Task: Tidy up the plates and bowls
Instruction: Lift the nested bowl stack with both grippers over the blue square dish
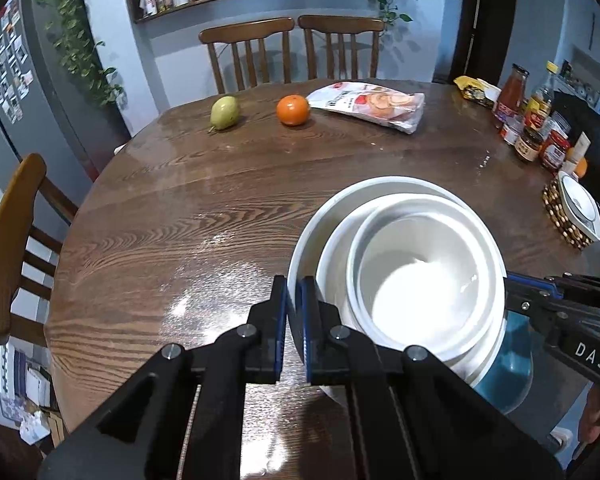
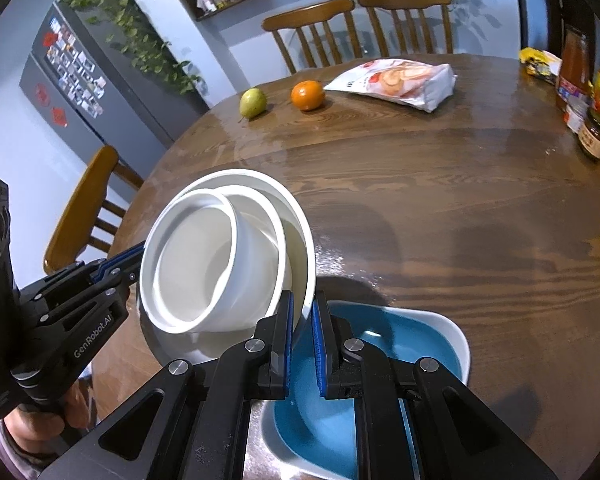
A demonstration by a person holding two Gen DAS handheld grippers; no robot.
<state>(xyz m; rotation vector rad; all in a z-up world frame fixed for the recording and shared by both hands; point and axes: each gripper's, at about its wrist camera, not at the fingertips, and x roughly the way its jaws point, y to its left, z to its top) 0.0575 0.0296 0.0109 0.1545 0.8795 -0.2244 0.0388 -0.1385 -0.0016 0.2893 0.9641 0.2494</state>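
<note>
The left tool (image 1: 294, 320) points steeply down over the round wooden table (image 1: 220, 208), its blue-padded jaws clamped almost together on the left rim of a large white bowl (image 1: 316, 216). The right tool (image 2: 302, 336) tilts down at a similar angle from the opposite side, its jaws narrow and pinching the same bowl's right rim, so the bowl hangs between the two tools, lifted and tilted. Nested inside it sit a medium white bowl (image 1: 336, 264) and, innermost, a small white bowl (image 1: 420, 280), both leaning to one side of the stack. Directly beneath the stack, at the near edge of the table, rests a blue-glazed dish with a white outside (image 2: 420, 344). In the right wrist view a hand (image 2: 40, 424) grips the left tool's handle from below. Well apart, on the far side of the table, lie a green pear (image 1: 225, 113), an orange (image 1: 293, 109) and a printed snack bag (image 1: 374, 105). Jars and sauce bottles (image 1: 532, 120) crowd the right edge, with a patterned container (image 1: 572, 212) near them. Two wooden chairs (image 1: 292, 48) stand behind the table.
</note>
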